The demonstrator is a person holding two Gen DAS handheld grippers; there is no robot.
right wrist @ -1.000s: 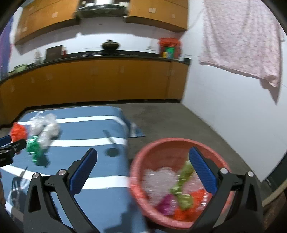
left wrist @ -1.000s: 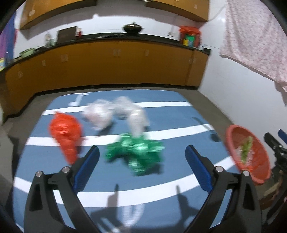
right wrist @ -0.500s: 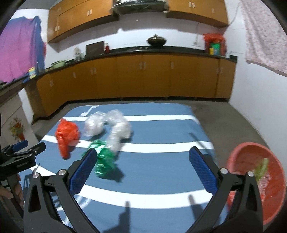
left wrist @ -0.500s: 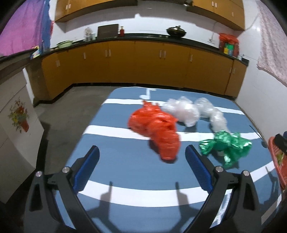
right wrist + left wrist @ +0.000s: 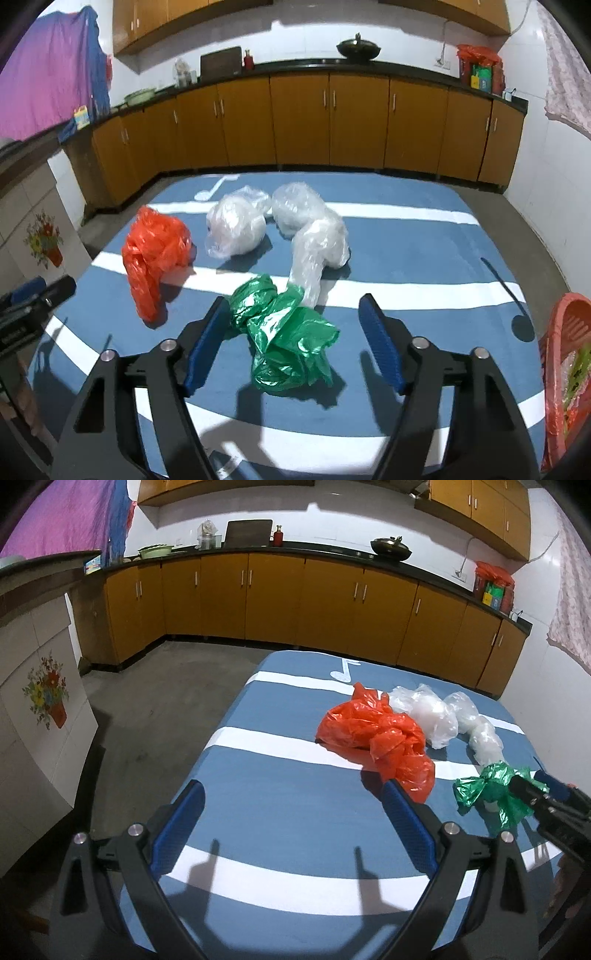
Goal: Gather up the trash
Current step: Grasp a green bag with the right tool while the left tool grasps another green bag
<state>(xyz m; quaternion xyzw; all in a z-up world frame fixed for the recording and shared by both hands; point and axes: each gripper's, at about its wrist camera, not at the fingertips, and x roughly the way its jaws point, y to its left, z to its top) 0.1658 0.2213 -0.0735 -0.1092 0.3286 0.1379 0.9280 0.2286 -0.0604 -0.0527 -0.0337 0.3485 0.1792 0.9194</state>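
A crumpled green plastic bag (image 5: 286, 334) lies on the blue striped table (image 5: 406, 254), between the open jaws of my right gripper (image 5: 295, 325), which hovers just above it, empty. An orange bag (image 5: 155, 254) lies to its left; three clear plastic bags (image 5: 236, 225) lie behind. In the left wrist view my left gripper (image 5: 291, 812) is open and empty over the table's left part, with the orange bag (image 5: 376, 734) just beyond its right finger, the green bag (image 5: 491, 794) further right and the right gripper's tip (image 5: 535, 797) over it.
A red basket (image 5: 561, 373) holding trash sits off the table's right edge. Orange kitchen cabinets (image 5: 332, 122) run along the back wall. A white cabinet with a flower print (image 5: 40, 709) stands left of the table. Grey floor surrounds the table.
My right gripper swung left from the red basket and came down over the green bag. My left gripper turned left, so the bags now sit at the right of its view.
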